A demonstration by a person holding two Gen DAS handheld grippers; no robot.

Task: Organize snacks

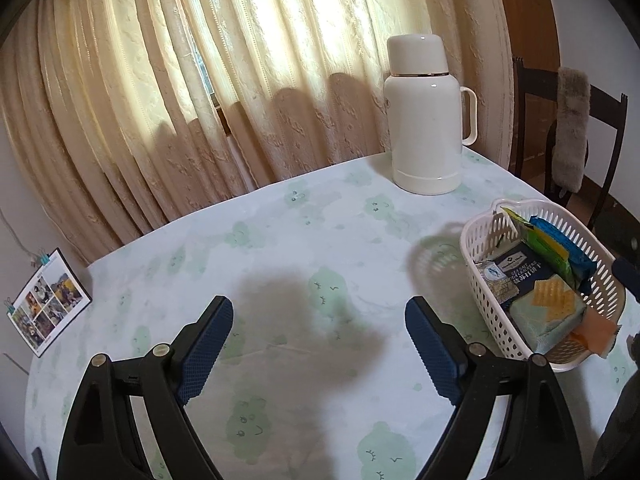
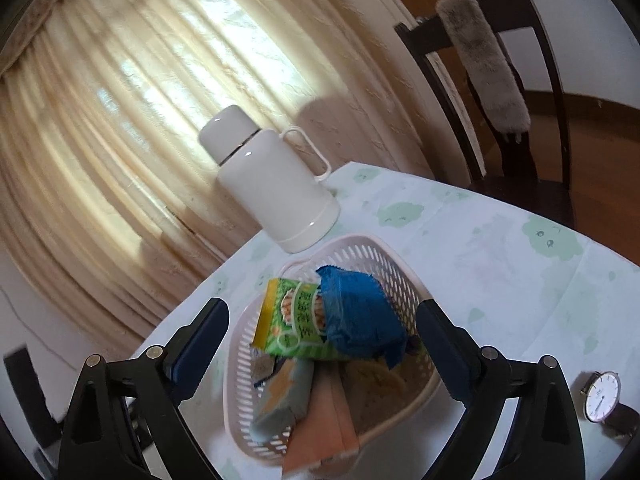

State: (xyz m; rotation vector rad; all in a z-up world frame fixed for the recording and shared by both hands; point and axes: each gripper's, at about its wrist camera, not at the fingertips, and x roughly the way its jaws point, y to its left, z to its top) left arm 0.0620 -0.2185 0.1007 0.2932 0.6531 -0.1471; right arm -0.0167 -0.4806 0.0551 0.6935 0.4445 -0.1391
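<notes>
- Sitting in a white basket [image 1: 480, 280] with little holes in its sides are all the snack packs.
- One dark blue pack [image 1: 516, 272] has small words on it. "SEA SALT" can just be read, with some Chinese letters under it and a picture of yellow crackers.
- A green and yellow pack [image 2: 292, 320] has big Chinese letters on its front. A plain blue pack [image 2: 356, 316] leans on it. Flat orange packs [image 2: 320, 424] stick out over the near rim of the basket.
- The left claw [image 1: 320, 344] is wide open and holds nothing. Only bare counter [image 1: 280, 240] shows between its blue pads [image 1: 204, 348]. The basket is off to its right side.
- The right claw [image 2: 322, 346] is wide open too, up over the basket. The packs show between its fingers, but the pads do not touch them.
- The counter has a pale cloth with soft green cloud faces on it.
- A tall white flask [image 1: 426, 120] with a handle stands at the far edge, behind the basket.
- A watch [image 2: 602, 398] with a white face lies on the cloth, to the right of the basket.
- Cream curtains [image 1: 200, 80] hang behind, with light coming through. A dark wooden chair [image 2: 520, 80] with a fluffy grey cover stands near. A card of small photos [image 1: 48, 300] hangs on the wall.
</notes>
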